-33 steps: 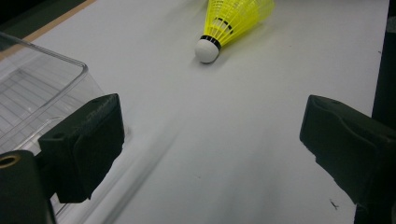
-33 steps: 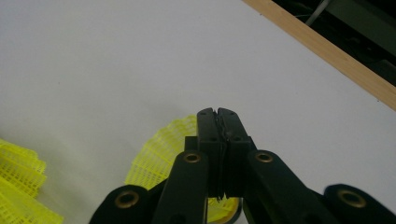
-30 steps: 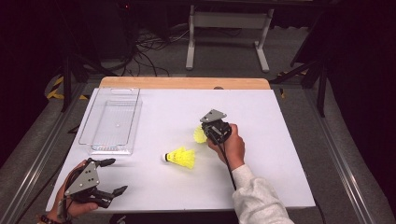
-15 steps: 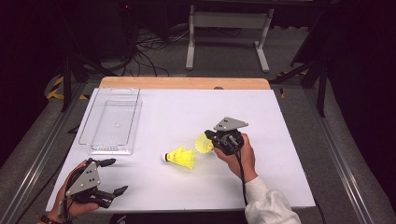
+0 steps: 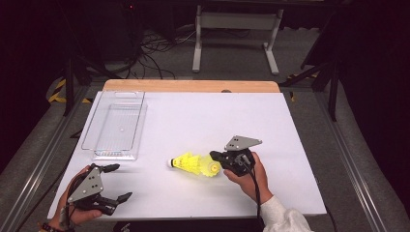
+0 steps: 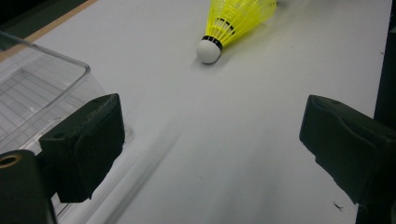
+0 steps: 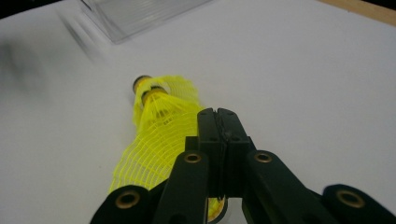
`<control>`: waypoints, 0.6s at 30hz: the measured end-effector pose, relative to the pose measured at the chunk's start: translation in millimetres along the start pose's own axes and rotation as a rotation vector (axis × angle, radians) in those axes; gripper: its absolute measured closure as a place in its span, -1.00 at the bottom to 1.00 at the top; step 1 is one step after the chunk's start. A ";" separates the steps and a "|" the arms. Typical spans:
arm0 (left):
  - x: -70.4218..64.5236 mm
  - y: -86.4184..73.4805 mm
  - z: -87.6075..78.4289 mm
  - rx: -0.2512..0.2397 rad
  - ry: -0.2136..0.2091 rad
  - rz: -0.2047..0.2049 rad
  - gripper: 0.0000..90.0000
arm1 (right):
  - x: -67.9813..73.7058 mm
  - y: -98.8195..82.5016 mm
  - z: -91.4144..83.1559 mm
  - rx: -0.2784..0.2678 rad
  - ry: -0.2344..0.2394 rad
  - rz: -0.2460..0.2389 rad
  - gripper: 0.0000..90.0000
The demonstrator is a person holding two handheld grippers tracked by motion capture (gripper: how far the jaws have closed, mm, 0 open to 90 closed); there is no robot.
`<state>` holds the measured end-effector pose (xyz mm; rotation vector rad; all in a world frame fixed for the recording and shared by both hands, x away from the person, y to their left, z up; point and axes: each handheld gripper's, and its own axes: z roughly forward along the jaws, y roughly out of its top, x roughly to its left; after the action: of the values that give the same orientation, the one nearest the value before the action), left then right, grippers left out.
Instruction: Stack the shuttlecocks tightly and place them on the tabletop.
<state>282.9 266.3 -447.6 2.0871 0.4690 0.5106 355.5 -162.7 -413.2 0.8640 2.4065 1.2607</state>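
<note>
A: Fingers on the right gripper (image 5: 218, 158) are pressed together, pinching the skirt rim of a yellow shuttle (image 7: 154, 140). Its nose sits inside the skirt of the second shuttle (image 5: 183, 162), lying on the desk (image 5: 300, 145) right of the tray (image 5: 116, 123).

B: Stacking them, I'd guess?

A: Looks like it. Left fingers (image 6: 88, 140) are spread, holding nothing, parked below the tray.

B: How to seat it?

A: Push along the lying shuttle's axis, low and slow. It's free on the desk, so it may slide toward the tray. Brace its cork (image 6: 208, 50) with the left gripper (image 5: 113, 182).
</note>
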 end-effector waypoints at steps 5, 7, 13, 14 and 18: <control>0.5 -0.5 -0.6 0.001 0.003 -0.006 -0.83 | -12.0 -12.4 -9.5 -0.009 -0.003 0.030 0.97; -1.5 0.6 -0.3 -0.002 -0.002 0.003 -0.83 | -13.5 -14.5 -11.5 -0.010 -0.004 0.033 0.97; 0.4 0.4 0.6 0.003 0.001 -0.002 -0.83 | -26.2 -26.8 -22.9 0.016 -0.007 0.033 0.94; 0.2 0.6 0.0 -0.001 0.000 -0.001 -0.83 | -28.7 -29.6 -23.5 0.039 -0.001 0.031 0.93; -0.1 0.4 0.0 -0.002 0.000 -0.004 -0.83 | -35.0 -41.8 -25.3 0.087 -0.003 0.011 0.89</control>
<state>282.8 266.1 -447.3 2.0835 0.4722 0.5089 354.4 -219.2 -433.6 0.9033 2.4739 1.1655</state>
